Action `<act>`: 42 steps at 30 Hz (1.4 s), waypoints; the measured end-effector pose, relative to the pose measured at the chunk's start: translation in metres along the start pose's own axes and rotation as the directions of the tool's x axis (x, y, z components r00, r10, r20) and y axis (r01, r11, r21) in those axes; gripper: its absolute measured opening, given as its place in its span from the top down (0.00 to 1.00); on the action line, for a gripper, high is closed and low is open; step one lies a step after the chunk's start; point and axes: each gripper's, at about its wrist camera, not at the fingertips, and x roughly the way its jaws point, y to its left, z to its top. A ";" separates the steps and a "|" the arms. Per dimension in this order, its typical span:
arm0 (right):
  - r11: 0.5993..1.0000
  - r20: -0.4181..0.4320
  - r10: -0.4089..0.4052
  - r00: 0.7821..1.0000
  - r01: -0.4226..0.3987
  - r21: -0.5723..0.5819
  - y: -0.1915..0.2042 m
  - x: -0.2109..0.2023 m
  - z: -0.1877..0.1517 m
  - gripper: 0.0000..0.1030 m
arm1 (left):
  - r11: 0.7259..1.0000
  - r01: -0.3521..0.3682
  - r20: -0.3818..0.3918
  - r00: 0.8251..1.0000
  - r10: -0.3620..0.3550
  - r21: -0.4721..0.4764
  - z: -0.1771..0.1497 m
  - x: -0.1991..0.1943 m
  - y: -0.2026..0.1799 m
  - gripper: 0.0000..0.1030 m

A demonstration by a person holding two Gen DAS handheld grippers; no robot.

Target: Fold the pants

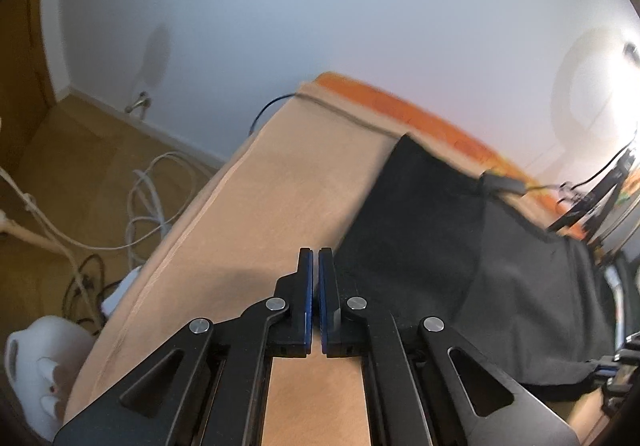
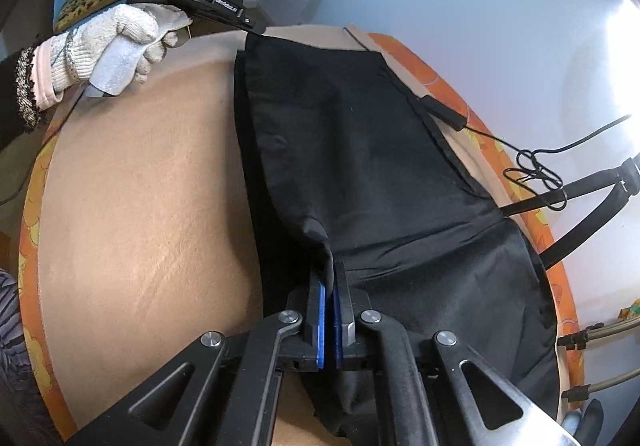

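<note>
Black pants [image 2: 360,150] lie folded on a tan table top [image 2: 152,182]; they also show in the left wrist view [image 1: 448,246]. My right gripper [image 2: 329,270] is shut on a fold of the pants' near edge, pinching the fabric between its blue pads. My left gripper [image 1: 315,258] has its jaws shut with nothing between them, just left of the pants' edge above the table [image 1: 280,182]. In the right wrist view the left gripper [image 2: 256,28], held by a white-gloved hand [image 2: 116,42], sits at the pants' far corner.
The table has an orange patterned rim [image 2: 448,94]. A black cable with a clip [image 2: 532,166] and a black tripod leg [image 2: 576,186] stand at the right. White cables [image 1: 152,198] lie on the wooden floor left of the table.
</note>
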 end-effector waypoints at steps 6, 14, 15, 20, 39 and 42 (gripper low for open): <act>1.000 -0.014 0.012 1.000 -0.012 -0.002 0.000 0.007 -0.004 0.99 | 0.998 -0.026 -0.013 1.000 0.026 -0.055 -0.007 0.003 0.020 0.99; 0.969 0.150 0.065 0.987 -0.099 0.229 -0.041 -0.053 -0.023 0.63 | 0.993 0.102 -0.006 0.995 -0.102 0.060 -0.006 -0.039 -0.030 0.87; 0.960 0.164 0.058 0.985 -0.100 0.262 -0.046 -0.064 -0.030 0.63 | 0.987 0.132 -0.008 0.991 -0.132 0.089 -0.008 -0.048 -0.045 0.83; 0.909 0.193 -0.011 0.981 -0.071 0.412 -0.065 -0.107 -0.076 0.55 | 0.940 0.262 -0.064 0.965 -0.254 0.219 -0.031 -0.078 -0.111 0.73; 0.215 0.119 -0.050 0.992 -0.106 0.971 -0.115 -0.085 -0.297 0.34 | 0.707 0.477 -0.388 0.871 -0.301 0.522 -0.165 -0.067 -0.290 0.61; 0.143 0.166 -0.068 0.984 -0.155 0.977 -0.120 -0.079 -0.304 0.33 | 0.700 0.438 -0.353 0.894 -0.274 0.565 -0.165 -0.062 -0.294 0.61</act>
